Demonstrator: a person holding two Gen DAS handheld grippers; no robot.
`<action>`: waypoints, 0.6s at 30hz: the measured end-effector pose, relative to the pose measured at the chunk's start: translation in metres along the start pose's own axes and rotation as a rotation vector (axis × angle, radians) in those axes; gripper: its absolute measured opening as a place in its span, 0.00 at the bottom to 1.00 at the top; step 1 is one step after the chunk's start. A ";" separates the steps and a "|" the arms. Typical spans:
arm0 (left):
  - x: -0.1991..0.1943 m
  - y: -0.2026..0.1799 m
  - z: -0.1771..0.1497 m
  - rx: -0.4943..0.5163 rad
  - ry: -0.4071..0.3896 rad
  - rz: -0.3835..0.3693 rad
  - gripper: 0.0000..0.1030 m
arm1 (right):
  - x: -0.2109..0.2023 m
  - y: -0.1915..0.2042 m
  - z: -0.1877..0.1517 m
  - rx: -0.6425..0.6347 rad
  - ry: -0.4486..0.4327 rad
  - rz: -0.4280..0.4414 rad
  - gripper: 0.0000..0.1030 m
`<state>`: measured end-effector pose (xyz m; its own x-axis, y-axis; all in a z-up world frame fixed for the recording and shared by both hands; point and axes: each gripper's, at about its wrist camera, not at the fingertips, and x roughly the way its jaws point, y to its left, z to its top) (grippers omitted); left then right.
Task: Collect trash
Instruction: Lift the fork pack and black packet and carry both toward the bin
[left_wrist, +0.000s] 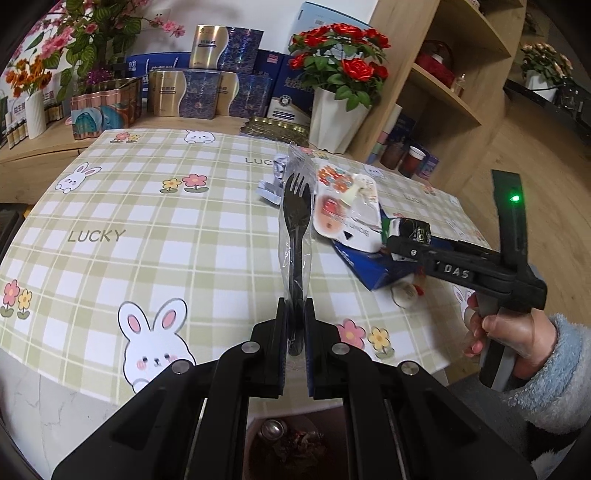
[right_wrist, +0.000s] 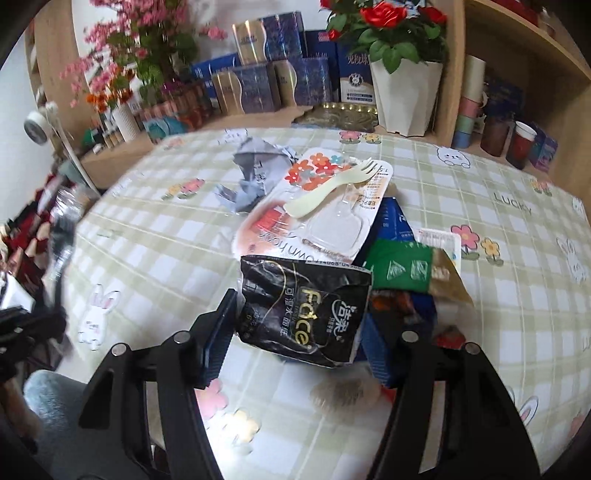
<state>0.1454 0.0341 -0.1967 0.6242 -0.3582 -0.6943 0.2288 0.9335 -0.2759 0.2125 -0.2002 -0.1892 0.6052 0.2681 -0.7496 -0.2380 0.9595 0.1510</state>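
**Fork in hand, wrapper next**

Your left gripper (left_wrist: 295, 314) is clenched on the wrapped black fork (left_wrist: 296, 206), jaws pinching the handle end so the tines stand up and away from them. It hangs off the bench (left_wrist: 155, 206) edge, with what looks like a bin (left_wrist: 284, 446) directly below the jaws (a sensible place to let go, I judge).

Your right gripper (right_wrist: 299, 325) has its jaws set either side of the black tissue wrapper (right_wrist: 306, 310), half closed around it. The left pad looks to be against the wrapper's edge; the right pad is hidden behind the crumpled pack, so you cannot tell whether it is truly gripped.

Just beyond those jaws lies the rest of the trash: a green packet (right_wrist: 400, 269) to the right, a blister card (right_wrist: 325, 206) with a pale fork (right_wrist: 332, 188) on it straight ahead, and crumpled grey paper (right_wrist: 258, 170) further out to the left. They are heaped together, so taking the nearest piece first keeps the pile from scattering.
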 end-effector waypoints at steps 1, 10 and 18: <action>-0.002 -0.001 -0.002 0.001 0.001 -0.004 0.08 | -0.005 0.001 -0.003 0.004 -0.003 0.006 0.61; -0.023 -0.017 -0.028 0.016 0.006 -0.033 0.08 | -0.045 0.013 -0.039 -0.004 -0.009 0.036 0.61; -0.042 -0.033 -0.049 0.042 -0.003 -0.054 0.08 | -0.066 0.034 -0.076 -0.049 0.026 0.078 0.61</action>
<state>0.0745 0.0176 -0.1911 0.6121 -0.4078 -0.6775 0.2933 0.9128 -0.2844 0.1068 -0.1919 -0.1831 0.5633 0.3388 -0.7536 -0.3207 0.9302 0.1785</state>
